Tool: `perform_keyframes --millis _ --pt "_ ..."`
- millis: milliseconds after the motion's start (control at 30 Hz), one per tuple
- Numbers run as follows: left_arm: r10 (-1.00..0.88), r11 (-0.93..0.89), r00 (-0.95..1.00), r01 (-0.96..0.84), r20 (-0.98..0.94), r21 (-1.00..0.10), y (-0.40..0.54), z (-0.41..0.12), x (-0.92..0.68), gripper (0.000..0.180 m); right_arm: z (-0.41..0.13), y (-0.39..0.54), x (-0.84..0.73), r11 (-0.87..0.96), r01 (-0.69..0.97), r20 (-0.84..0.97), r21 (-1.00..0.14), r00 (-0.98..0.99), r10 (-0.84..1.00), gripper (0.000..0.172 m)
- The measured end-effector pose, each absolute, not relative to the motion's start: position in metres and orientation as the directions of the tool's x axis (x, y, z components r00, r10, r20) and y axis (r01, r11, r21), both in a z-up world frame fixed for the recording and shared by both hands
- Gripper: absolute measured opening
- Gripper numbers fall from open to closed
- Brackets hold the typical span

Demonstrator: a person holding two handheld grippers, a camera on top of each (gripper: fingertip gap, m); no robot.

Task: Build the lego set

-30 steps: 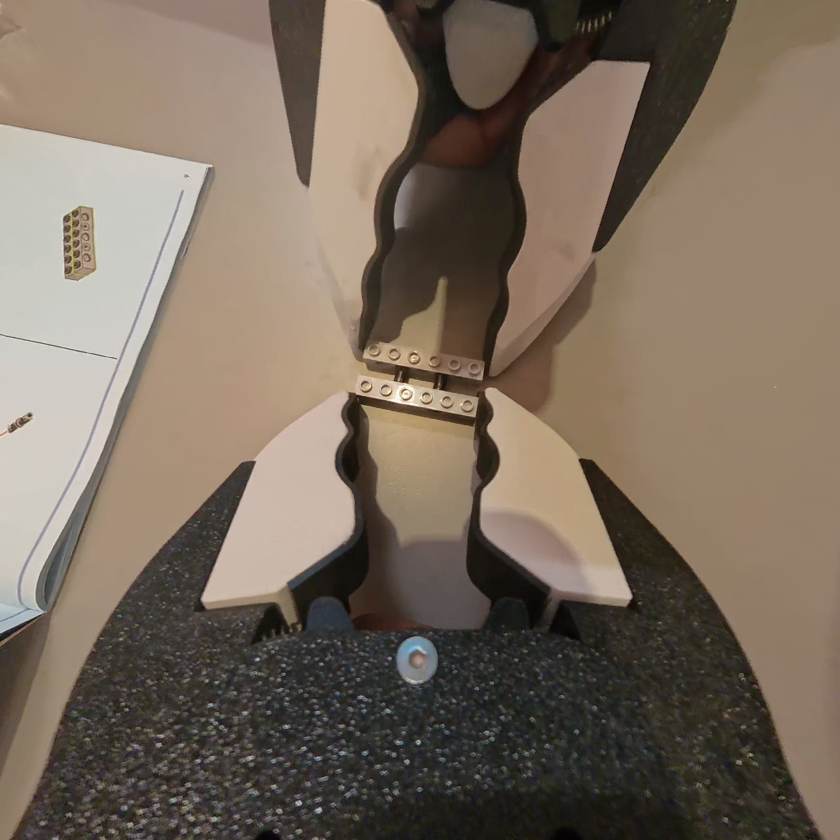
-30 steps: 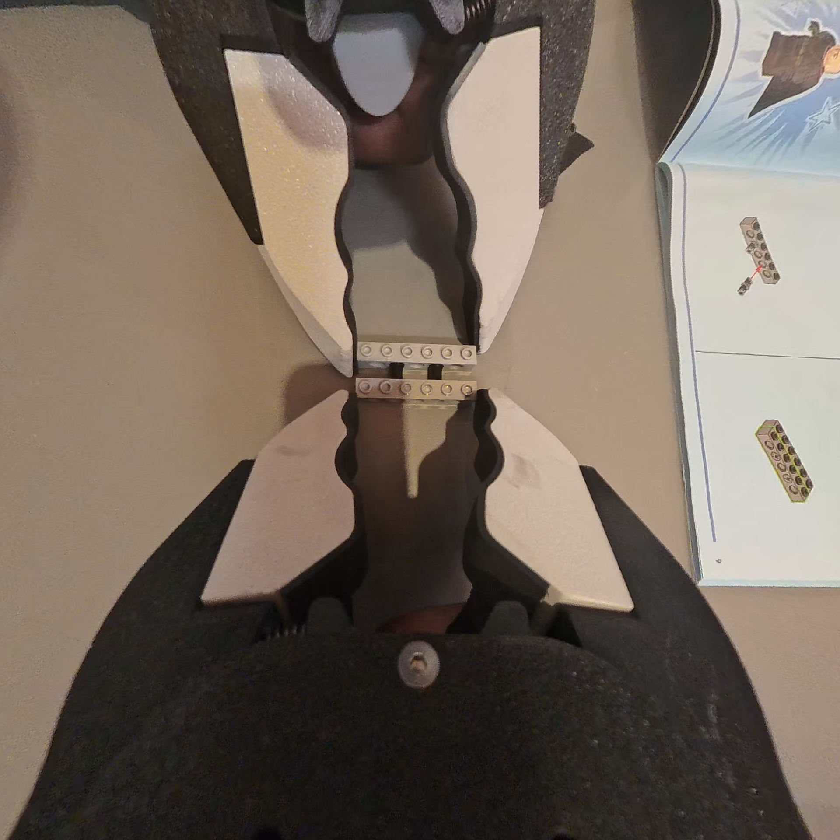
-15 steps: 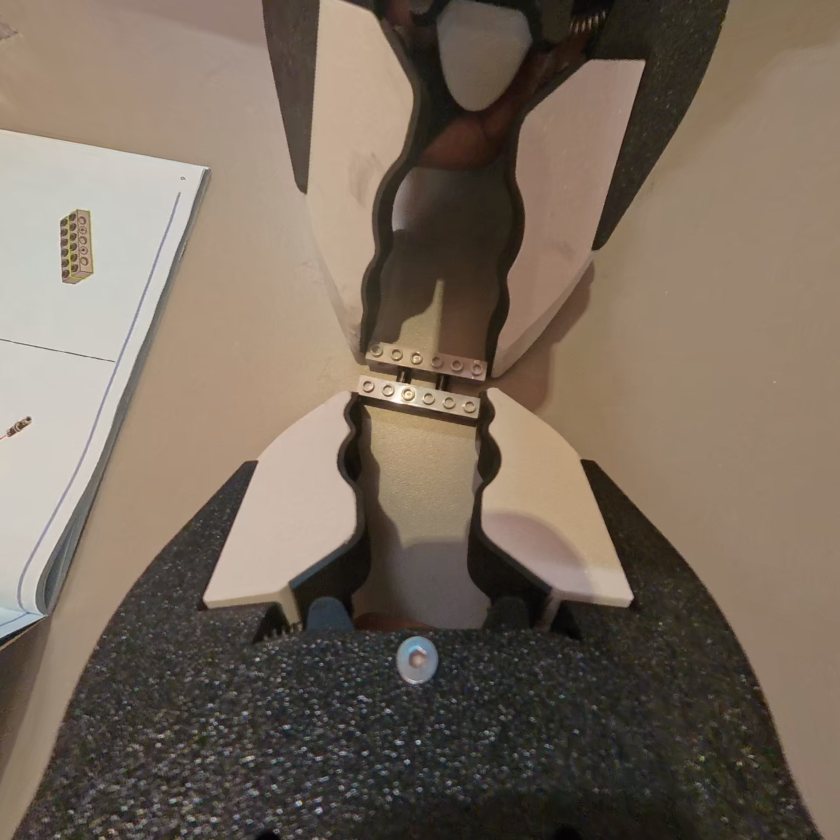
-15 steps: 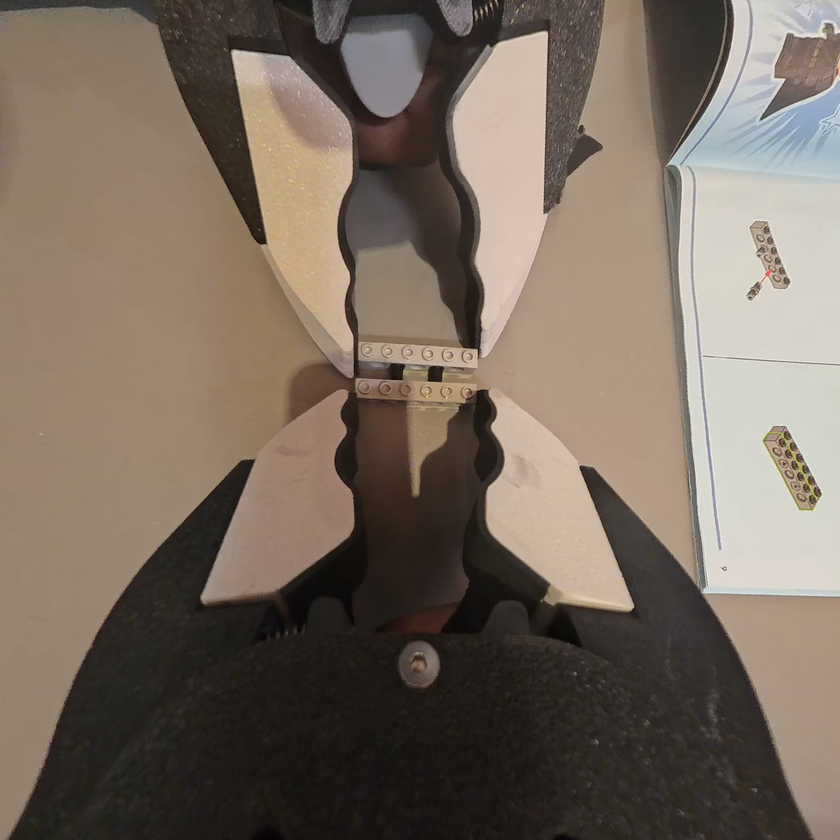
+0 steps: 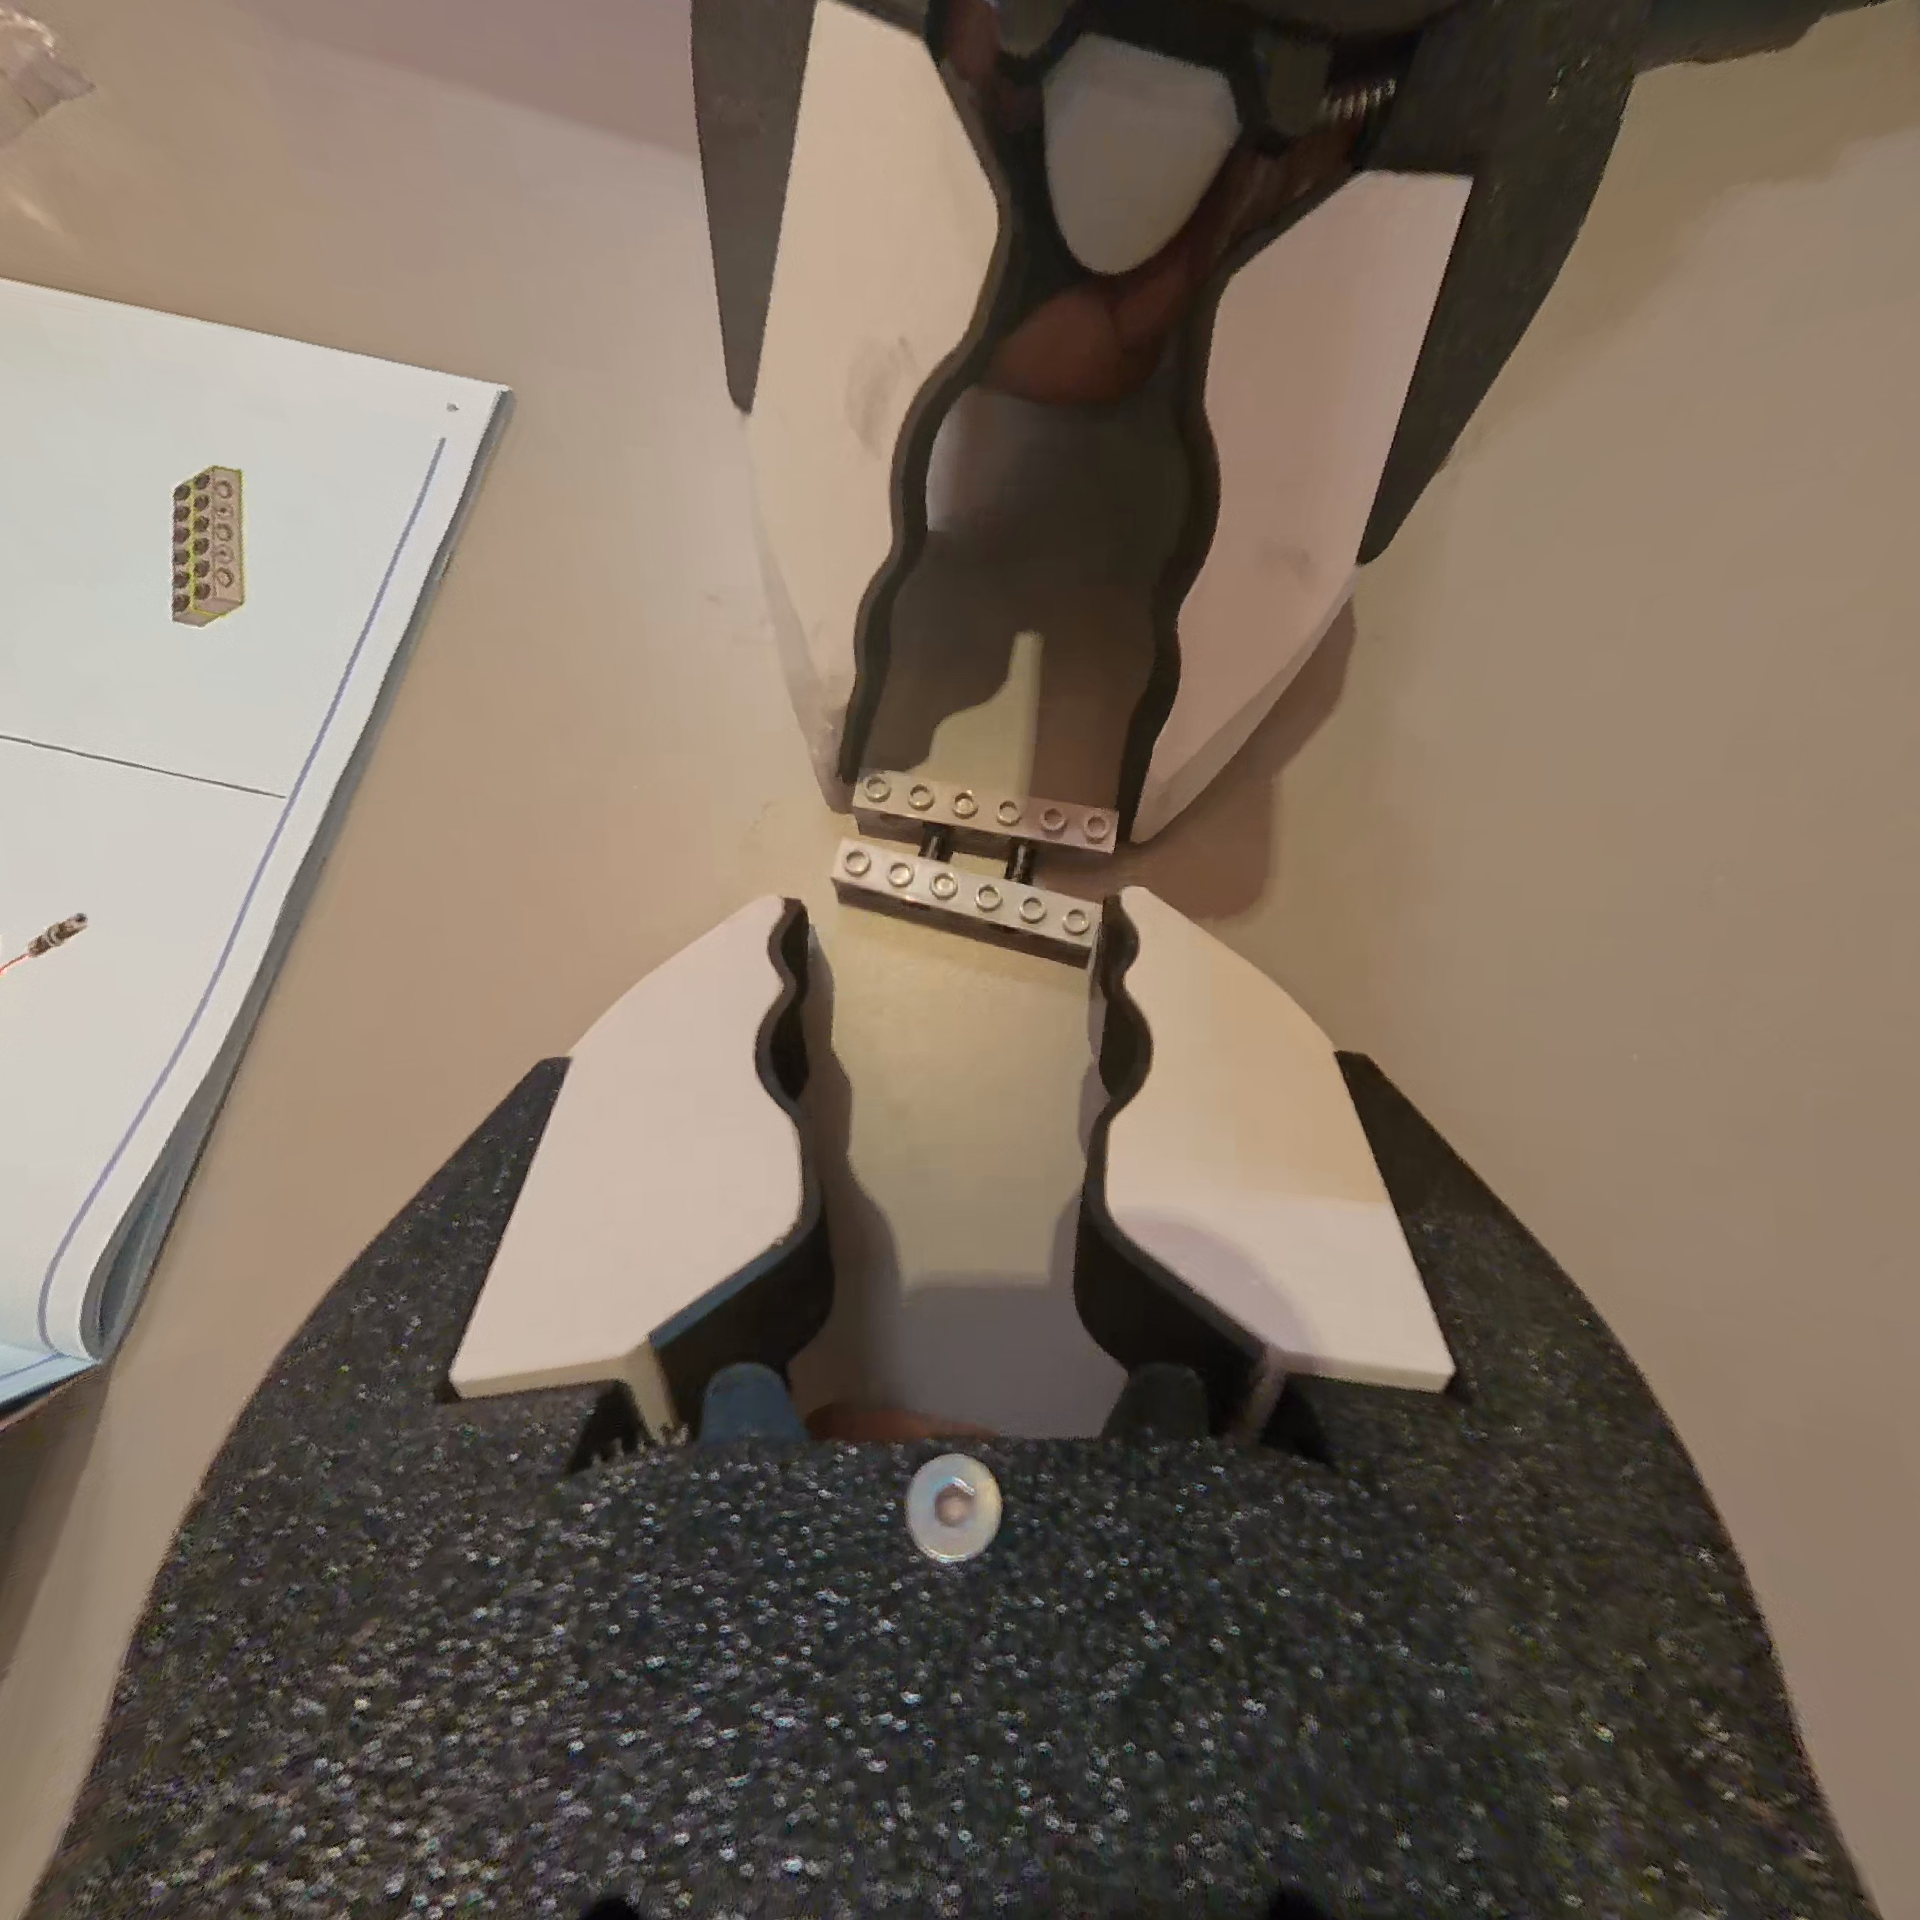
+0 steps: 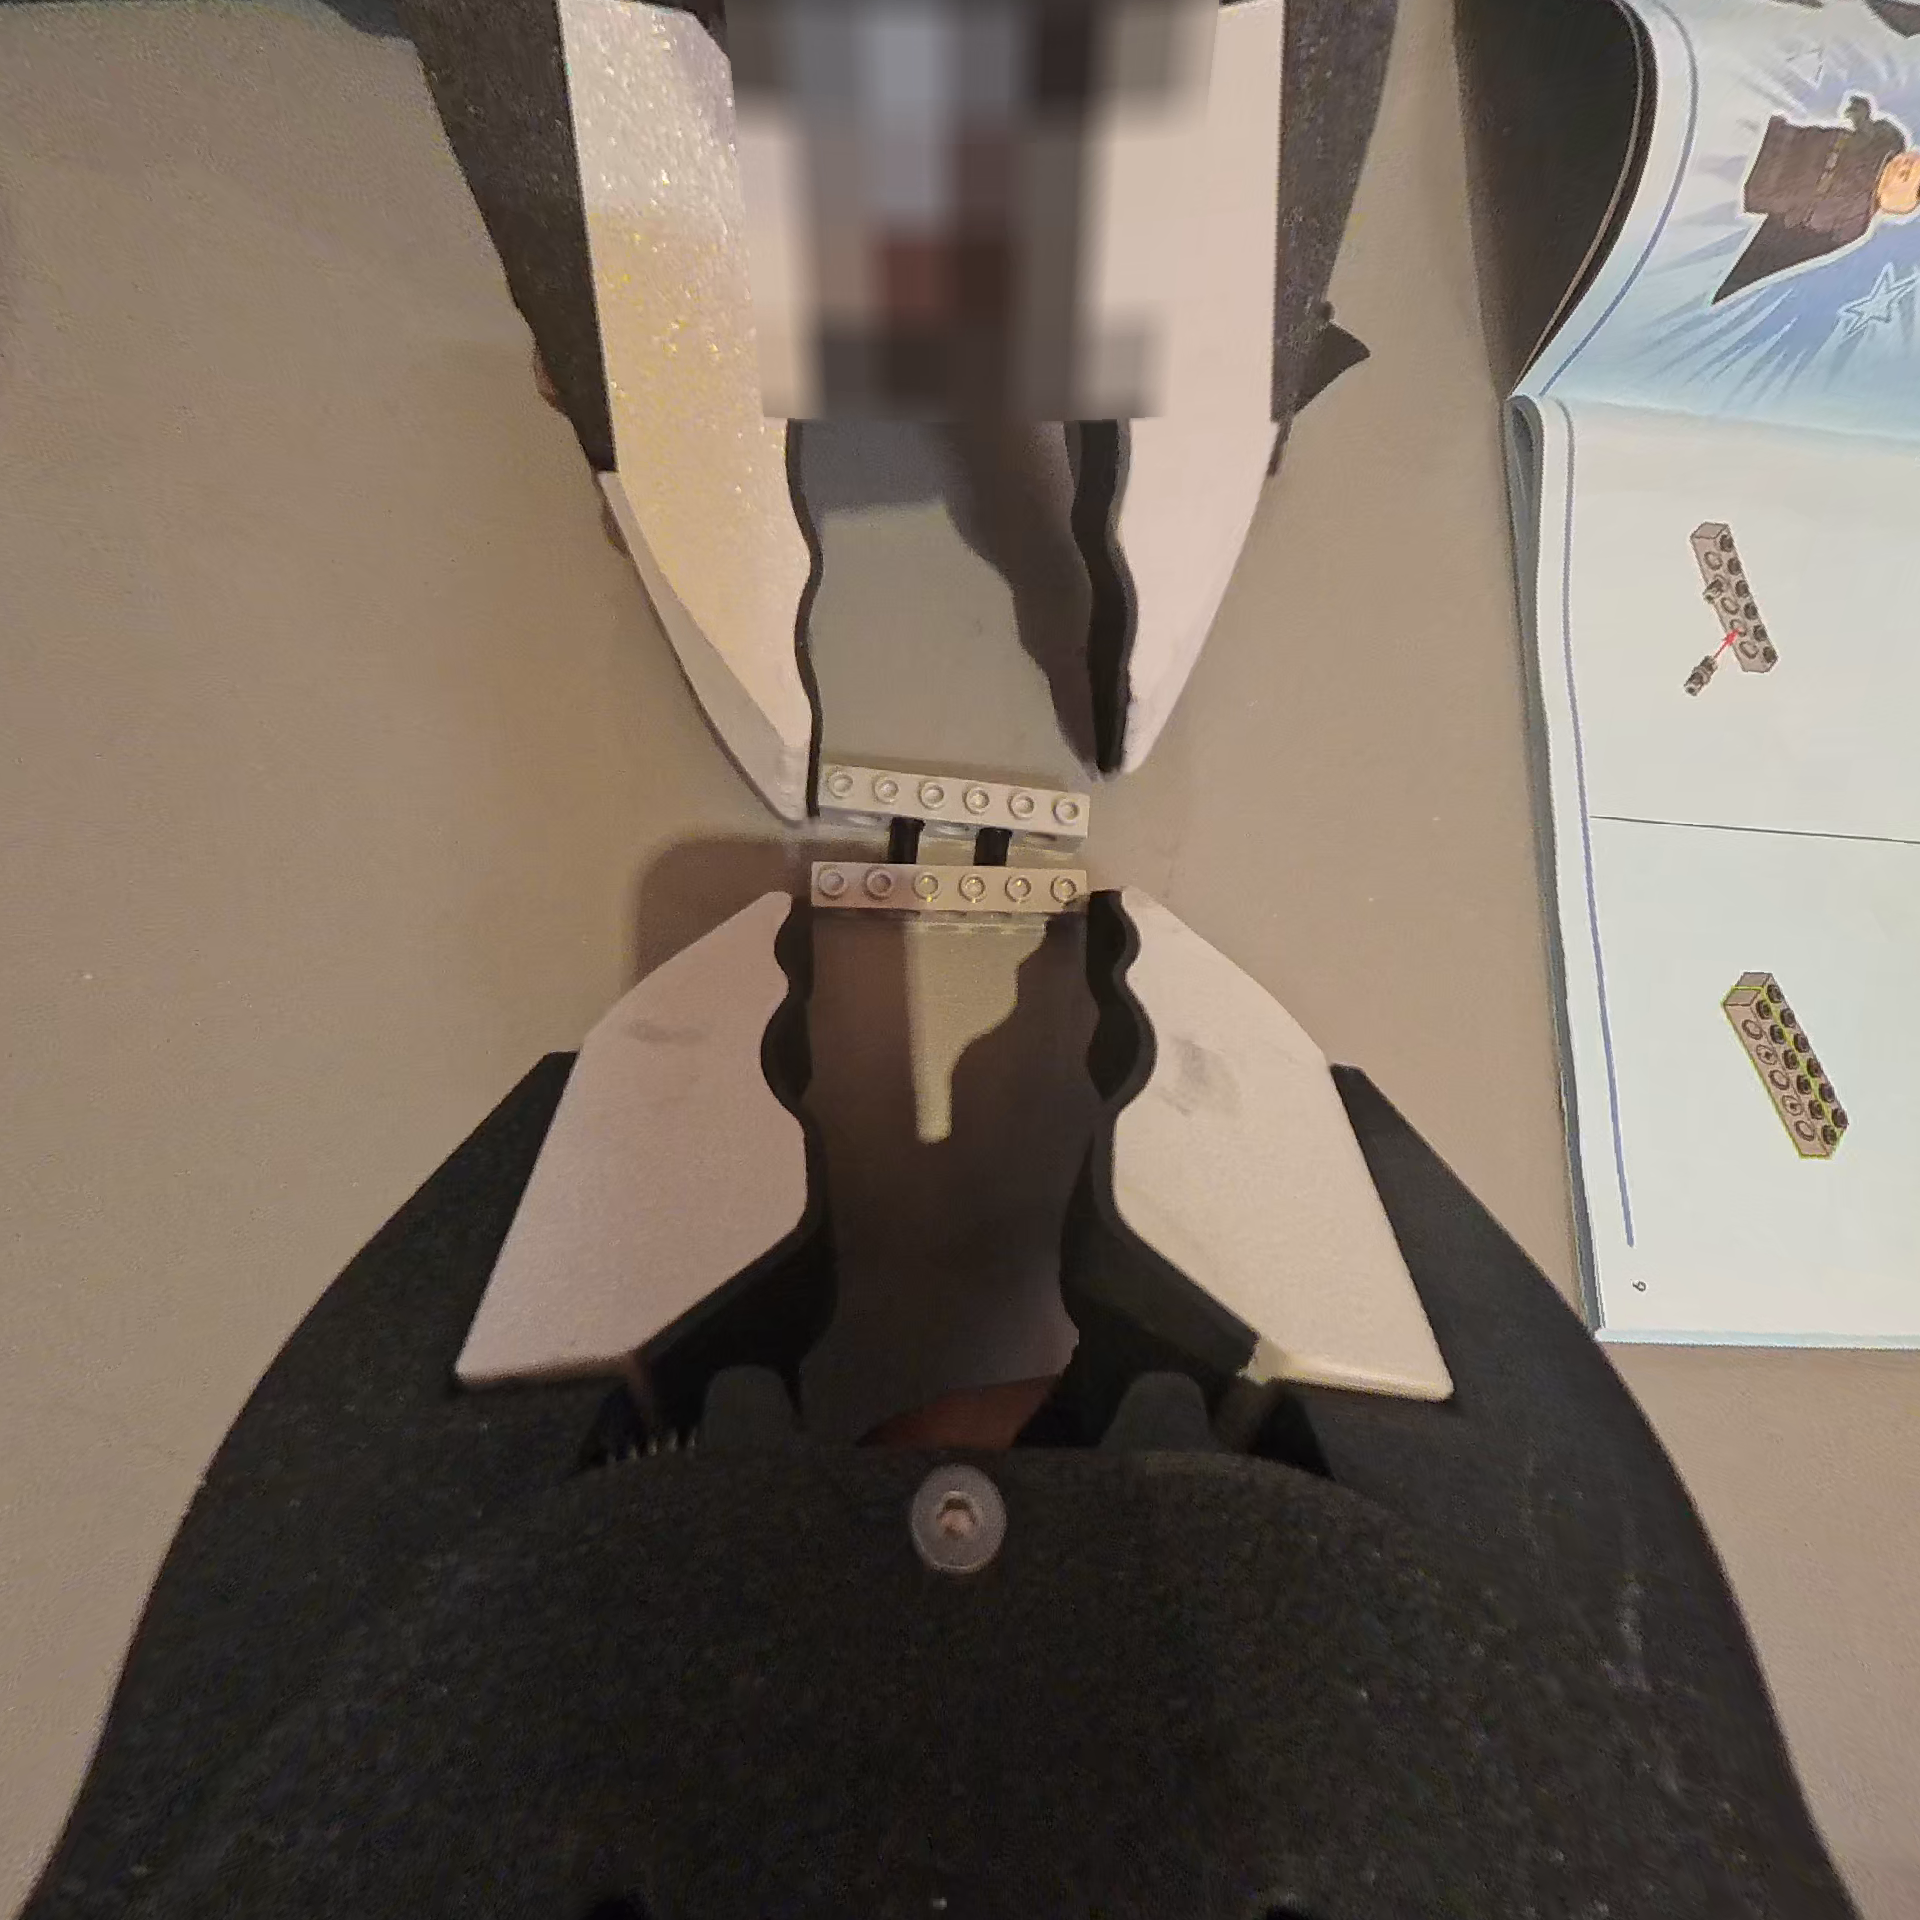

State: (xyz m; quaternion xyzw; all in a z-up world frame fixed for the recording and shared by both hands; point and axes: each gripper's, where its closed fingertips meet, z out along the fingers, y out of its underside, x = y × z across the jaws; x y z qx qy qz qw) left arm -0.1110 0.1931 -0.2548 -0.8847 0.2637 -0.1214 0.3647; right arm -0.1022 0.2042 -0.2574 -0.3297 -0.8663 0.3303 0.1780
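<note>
Far left in the left wrist view: open booklet (image 5: 208, 727) with pale blue pages and drawings of bricks, flat on the beige table (image 5: 1610, 935), cut off by the picture's edge.

Then the left gripper (image 5: 958, 920): jaws a little wider than the first grey brick (image 5: 966, 902) lying crosswise between the fingertips. Brick askew there, right end against the right pad, a sliver of table showing between its left end and the left pad. Not clamped, then: loose between the pads.

Next, two black pins (image 5: 1023, 857) bridging the narrow gap from this brick to the second grey brick (image 6: 945, 886), the two bricks nearly parallel, studs up, just above the table.

Then the right gripper (image 6: 948, 909), tip to tip with the left: jaws about a brick's length apart, both pads pressed on the ends of the second grey brick, held level.

Hidden or unclear: pin ends sunk inside the bricks; undersides of both bricks; upper part of the facing gripper lost in a blurred patch in the right wrist view, and cut by the top edge in the left.
</note>
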Motion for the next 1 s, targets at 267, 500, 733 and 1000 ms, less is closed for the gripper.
perform_keyframes --millis 267,500,733,1000 --pt "-0.535 -0.629 0.844 -0.366 0.040 -0.685 0.183 -0.259 -0.117 0.045 -0.255 0.215 -0.092 0.545 0.468 0.077 -0.696 -0.706 0.704 0.044" --pt "-0.520 -0.632 0.854 -0.390 -0.007 -0.670 0.186 -0.259 -0.129 0.022 -0.258 0.210 -0.096 0.574 0.458 0.101 -0.679 -0.717 0.690 0.030" --pt "-0.554 -0.601 0.832 -0.416 -0.019 -0.682 0.191 -0.260 -0.112 0.017 -0.259 0.208 -0.098 0.560 0.474 0.082 -0.680 -0.710 0.700 0.023" --pt "-0.555 -0.599 0.832 -0.412 -0.015 -0.686 0.191 -0.260 -0.112 0.016 -0.259 0.207 -0.099 0.565 0.465 0.068 -0.681 -0.729 0.682 0.023"
